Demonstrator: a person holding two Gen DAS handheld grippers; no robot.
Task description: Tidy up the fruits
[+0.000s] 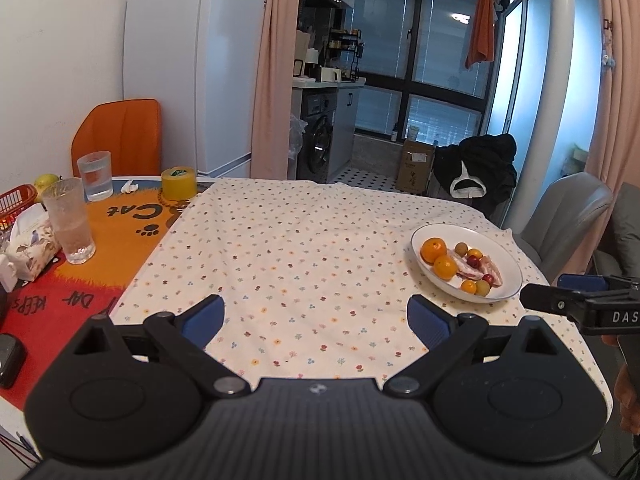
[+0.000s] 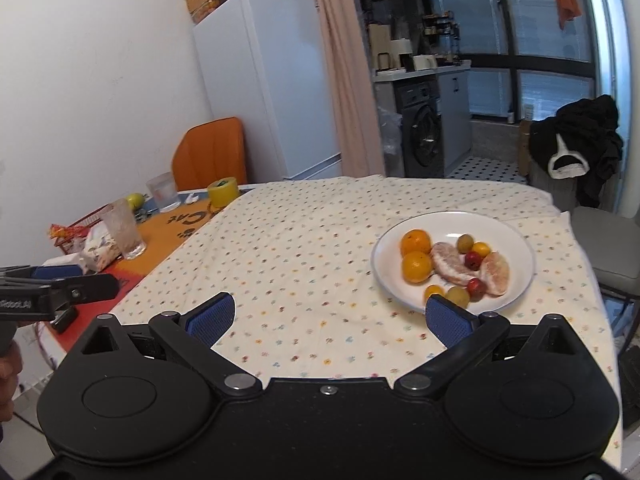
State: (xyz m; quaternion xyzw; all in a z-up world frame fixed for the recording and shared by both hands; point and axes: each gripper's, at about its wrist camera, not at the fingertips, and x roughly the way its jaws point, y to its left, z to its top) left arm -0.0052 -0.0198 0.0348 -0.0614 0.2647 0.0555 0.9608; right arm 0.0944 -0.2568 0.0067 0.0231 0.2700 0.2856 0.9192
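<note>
Fruits sit together on a white plate [image 2: 520, 240] resting on a flowered tablecloth [image 2: 300, 248]: two oranges [image 2: 416, 266], peeled citrus segments [image 2: 450, 264], and small red, yellow and green fruits. Left gripper [image 1: 316, 316] and right gripper [image 2: 332, 316] hover above the cloth, jaws spread wide, holding nothing; the right one is just beside the plate.

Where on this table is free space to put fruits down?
The flowered tablecloth is bare from the white plate of fruit leftward to the orange cat mat. That mat is crowded: two glasses, yellow tape roll, tissue pack.
</note>
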